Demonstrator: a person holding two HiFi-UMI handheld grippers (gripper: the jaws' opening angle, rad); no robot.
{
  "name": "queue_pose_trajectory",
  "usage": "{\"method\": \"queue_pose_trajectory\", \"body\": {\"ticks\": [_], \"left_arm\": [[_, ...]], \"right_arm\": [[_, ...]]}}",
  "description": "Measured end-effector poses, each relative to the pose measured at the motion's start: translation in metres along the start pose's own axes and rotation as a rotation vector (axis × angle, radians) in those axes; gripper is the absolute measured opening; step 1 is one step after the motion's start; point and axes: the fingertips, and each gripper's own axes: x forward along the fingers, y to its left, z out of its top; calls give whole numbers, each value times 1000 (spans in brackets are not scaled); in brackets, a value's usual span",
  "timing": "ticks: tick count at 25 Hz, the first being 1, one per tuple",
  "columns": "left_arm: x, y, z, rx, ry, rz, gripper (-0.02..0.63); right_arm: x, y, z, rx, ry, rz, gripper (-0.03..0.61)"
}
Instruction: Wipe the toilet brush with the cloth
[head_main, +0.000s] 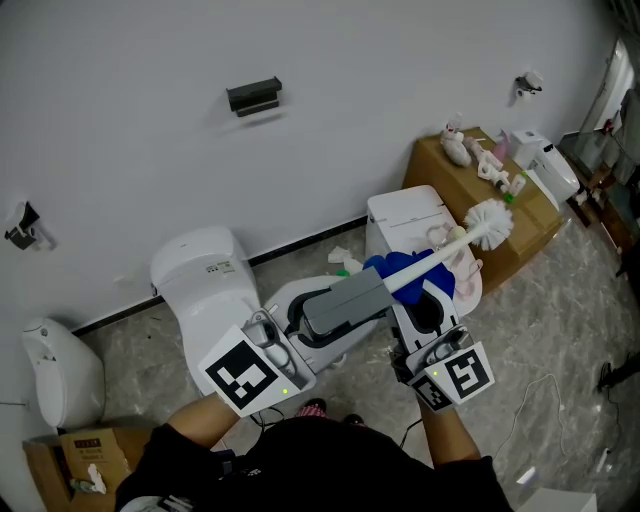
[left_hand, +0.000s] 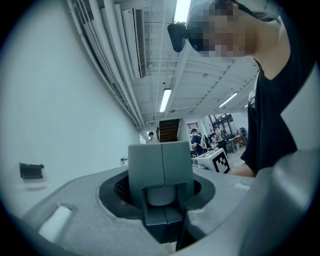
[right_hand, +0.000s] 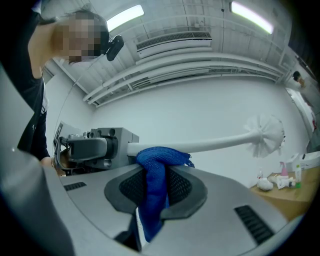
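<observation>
The toilet brush is held level over the floor. It has a grey block handle (head_main: 345, 300), a white shaft and a white bristle head (head_main: 490, 222). My left gripper (head_main: 310, 318) is shut on the grey handle (left_hand: 160, 170), which fills the space between its jaws (left_hand: 160, 200). My right gripper (head_main: 425, 300) is shut on a blue cloth (head_main: 405, 268). In the right gripper view, the cloth (right_hand: 157, 170) is bunched over the shaft (right_hand: 210, 145) right next to the handle, and the bristle head (right_hand: 267, 134) points away to the right.
A white toilet (head_main: 205, 275) stands at the wall on the left, and a white tank (head_main: 405, 215) sits behind the brush. A cardboard box (head_main: 440, 165) with small bottles is at the right. There is a black wall bracket (head_main: 253, 95), and a cable (head_main: 535, 400) lies on the floor.
</observation>
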Motion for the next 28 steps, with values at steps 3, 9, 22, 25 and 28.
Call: {"method": "queue_pose_trajectory", "body": {"ticks": [3, 9, 22, 25, 28], "left_arm": [[-3, -1, 0, -7, 2, 1, 172], [-6, -2, -1, 1, 2, 4, 172], [-18, -3, 1, -6, -8, 23, 172], [-18, -2, 1, -6, -6, 28, 172], [-19, -2, 1, 2, -4, 27, 172]], "right_arm": [[-1, 0, 1, 0, 0, -9, 80], [-2, -1, 1, 2, 7, -19, 78], [-2, -3, 4, -2, 9, -30, 78], [-1, -5, 5, -3, 6, -32, 80], [-1, -8, 6, -2, 3, -36, 80]]}}
